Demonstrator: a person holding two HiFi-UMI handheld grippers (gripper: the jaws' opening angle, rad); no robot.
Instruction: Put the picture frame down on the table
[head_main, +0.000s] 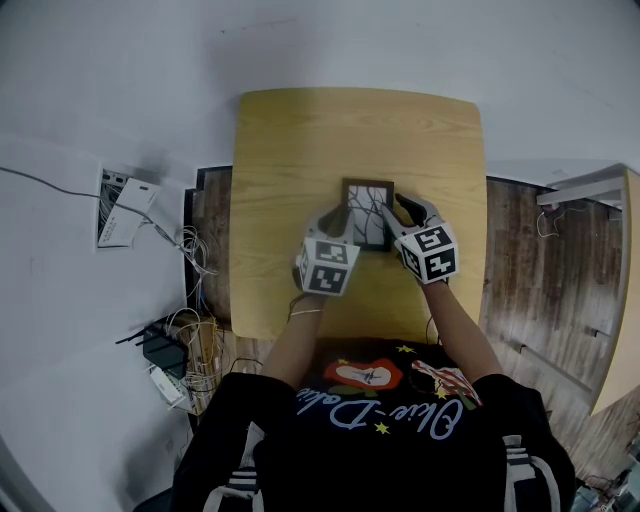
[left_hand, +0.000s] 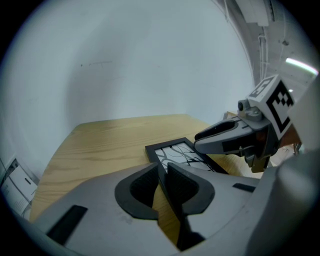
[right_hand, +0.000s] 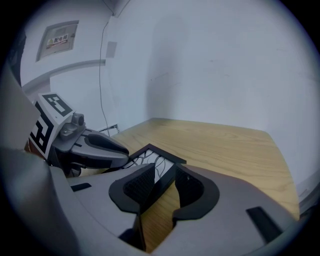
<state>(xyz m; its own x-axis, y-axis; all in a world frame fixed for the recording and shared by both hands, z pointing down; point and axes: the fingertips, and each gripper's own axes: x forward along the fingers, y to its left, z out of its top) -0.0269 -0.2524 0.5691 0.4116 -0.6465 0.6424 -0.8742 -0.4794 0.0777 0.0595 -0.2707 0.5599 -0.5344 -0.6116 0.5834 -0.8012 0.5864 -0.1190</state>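
A black picture frame (head_main: 367, 213) with a white print of dark curved lines is held between both grippers over the middle of the light wooden table (head_main: 300, 140). It lies nearly flat and low; I cannot tell whether it touches the top. My left gripper (head_main: 338, 220) is shut on the frame's left edge (left_hand: 161, 172), with the frame (left_hand: 175, 151) running away from the jaws. My right gripper (head_main: 400, 213) is shut on the right edge (right_hand: 165, 177) of the frame (right_hand: 150, 159). Each gripper also shows in the other's view: right gripper (left_hand: 235, 137), left gripper (right_hand: 95, 147).
The table stands against a pale wall (head_main: 330, 45). A tangle of cables and a power strip (head_main: 180, 350) lie on the floor to the left, below a white box (head_main: 125, 210). A wooden cabinet edge (head_main: 610, 290) stands at the right over dark plank flooring.
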